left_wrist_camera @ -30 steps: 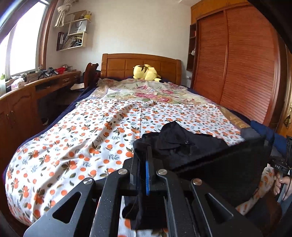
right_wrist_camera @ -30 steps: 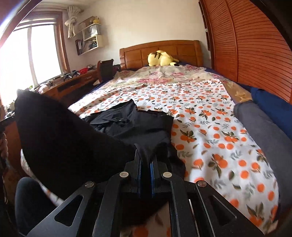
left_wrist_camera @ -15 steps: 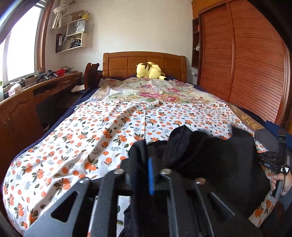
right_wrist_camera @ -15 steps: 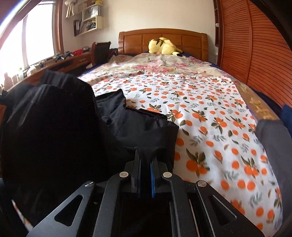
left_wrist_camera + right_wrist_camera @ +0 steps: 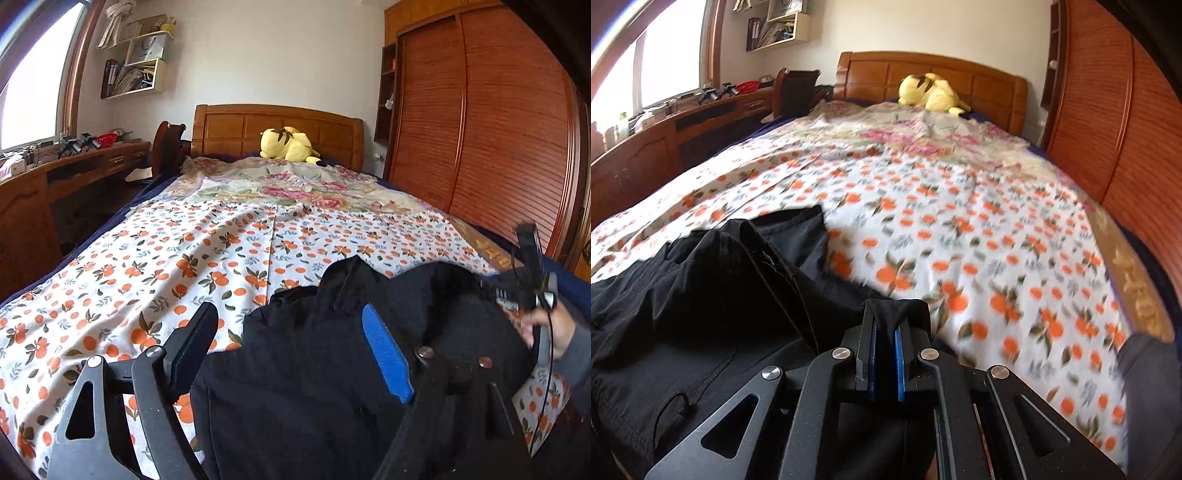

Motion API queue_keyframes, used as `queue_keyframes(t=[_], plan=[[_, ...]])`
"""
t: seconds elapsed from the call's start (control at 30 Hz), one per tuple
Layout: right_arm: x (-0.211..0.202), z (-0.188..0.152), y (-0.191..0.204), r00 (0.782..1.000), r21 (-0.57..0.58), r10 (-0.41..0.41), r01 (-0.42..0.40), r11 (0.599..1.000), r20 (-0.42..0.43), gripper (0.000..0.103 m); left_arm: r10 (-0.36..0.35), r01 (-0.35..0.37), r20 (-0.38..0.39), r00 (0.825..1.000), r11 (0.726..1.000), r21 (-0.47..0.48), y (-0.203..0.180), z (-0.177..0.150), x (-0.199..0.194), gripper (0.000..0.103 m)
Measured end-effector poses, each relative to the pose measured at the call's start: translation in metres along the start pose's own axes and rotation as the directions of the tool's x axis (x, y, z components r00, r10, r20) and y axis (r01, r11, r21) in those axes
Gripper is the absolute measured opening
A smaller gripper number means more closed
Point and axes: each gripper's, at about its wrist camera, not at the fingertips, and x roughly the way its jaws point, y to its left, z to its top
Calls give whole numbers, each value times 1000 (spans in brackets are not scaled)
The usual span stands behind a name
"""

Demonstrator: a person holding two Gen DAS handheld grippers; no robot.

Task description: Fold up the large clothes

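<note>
In the left wrist view, at the lower left of the frame, our left tongs are opening; the black garment lies between the two fingers, but the pads do not press it. The garment is heaped in the lower middle of the frame, on the near end of the bed, over the orange-print sheet. At the right edge, a hand holds the right tongs, blurred there.

In the right wrist view, at the lower middle, the right tongs are closed on a fold of the black cloth. To do this step well, we think the left fingers should come fully free of the cloth before they go away, and the right side should keep its hem low and flat, so the layers lie even. The garment's far edge seems to end at mid bed, though the blur makes this uncertain.

Beyond it the sheet is free up to the yellow plush toy at the headboard. The wardrobe borders the right side closely.
</note>
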Motion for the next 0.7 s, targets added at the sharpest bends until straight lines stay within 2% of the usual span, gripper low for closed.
queue_keyframes(t=[0.1, 0.23, 0.33, 0.43, 0.47, 0.53, 0.6, 0.63, 0.7], plan=[[11, 19, -6, 998, 19, -51, 51, 999, 29, 7, -16, 16, -18, 1000, 1000, 0, 1, -5, 6, 81], [31, 36, -15, 985, 38, -169, 168, 985, 40, 7, -20, 19, -34, 999, 1000, -18, 3, -8, 10, 81], [53, 43, -24, 973, 68, -231, 231, 971, -20, 7, -23, 23, -38, 999, 1000, -9, 2, -10, 12, 81], [82, 50, -25, 961, 69, -225, 238, 969, -163, 9, -27, 27, -45, 999, 1000, -1, 1, -11, 14, 81], [85, 51, -22, 959, 72, -218, 234, 970, -181, 14, -27, 27, -50, 998, 1000, 1, 1, -12, 15, 81], [78, 53, -15, 962, 75, -223, 237, 969, -159, 22, -29, 30, -64, 997, 1000, 7, 0, -14, 18, 81], [65, 54, -10, 963, 76, -240, 250, 965, -124, 64, -30, 31, -77, 997, 999, 12, 1, -16, 21, 81], [57, 53, -8, 965, 81, -238, 247, 966, -106, 68, -31, 32, -87, 996, 999, 11, 1, -17, 23, 81], [45, 47, -5, 966, 78, -242, 250, 965, -95, 70, -37, 38, -105, 994, 999, 7, 1, -19, 26, 81]])
